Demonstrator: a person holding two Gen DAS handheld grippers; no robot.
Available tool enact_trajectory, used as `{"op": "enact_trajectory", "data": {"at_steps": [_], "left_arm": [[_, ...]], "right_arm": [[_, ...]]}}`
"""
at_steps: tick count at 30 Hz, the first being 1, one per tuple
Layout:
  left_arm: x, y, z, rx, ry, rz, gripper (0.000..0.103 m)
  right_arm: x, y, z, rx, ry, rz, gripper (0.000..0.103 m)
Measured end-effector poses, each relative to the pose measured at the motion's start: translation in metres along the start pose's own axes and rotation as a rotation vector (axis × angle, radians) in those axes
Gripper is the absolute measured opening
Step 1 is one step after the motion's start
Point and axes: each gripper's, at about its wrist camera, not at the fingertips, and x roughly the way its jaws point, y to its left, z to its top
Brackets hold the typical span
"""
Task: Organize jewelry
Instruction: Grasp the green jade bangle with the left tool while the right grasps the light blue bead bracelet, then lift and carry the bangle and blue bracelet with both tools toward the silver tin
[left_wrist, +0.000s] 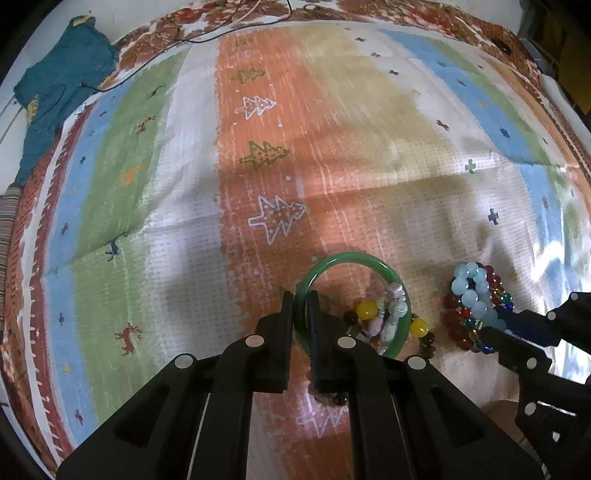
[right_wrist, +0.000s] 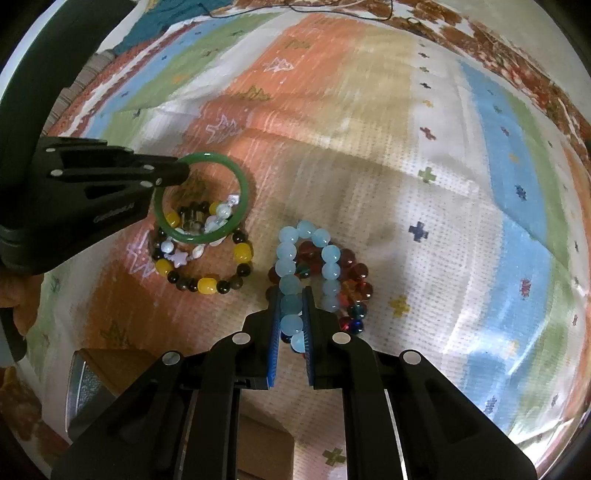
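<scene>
My left gripper is shut on the rim of a green jade bangle, which tilts up over a yellow-and-dark bead bracelet and a pale star-bead bracelet. In the right wrist view the left gripper holds the bangle above the yellow-and-dark bracelet and the star bracelet. My right gripper is shut on a light blue bead bracelet, which lies over a red bead bracelet with blue beads. It also shows in the left wrist view, with the blue bracelet.
Everything lies on a striped, patterned cloth with tree and cross motifs. A teal garment and a black cable lie at the far left edge. A brown box edge shows below the cloth's near left side.
</scene>
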Motion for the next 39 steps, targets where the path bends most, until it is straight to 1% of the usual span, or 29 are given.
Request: {"op": "enact_trajectory", "data": {"at_steps": [9, 21, 28, 32, 39], "left_arm": [[-0.021, -0.004, -0.004, -0.021, -0.037, 0.01, 0.007], [-0.054, -0.014, -0.014, -0.028, -0.09, -0.003, 0.007], [-0.081, -0.015, -0.022, -0.03, -0.134, -0.016, 0.007], [-0.092, -0.013, -0.027, -0.044, -0.151, -0.03, 0.007], [-0.11, -0.018, -0.039, -0.039, -0.179, -0.048, 0.007]], "right_arm": [[-0.019, -0.008, -0.004, 0.021, -0.047, -0.015, 0.012], [-0.049, -0.016, -0.009, 0.08, -0.145, -0.06, 0.012], [-0.069, -0.017, -0.011, 0.106, -0.218, -0.066, 0.012], [-0.077, -0.016, -0.015, 0.11, -0.235, -0.063, 0.012], [-0.094, -0.013, -0.024, 0.12, -0.268, -0.048, 0.012]]}}
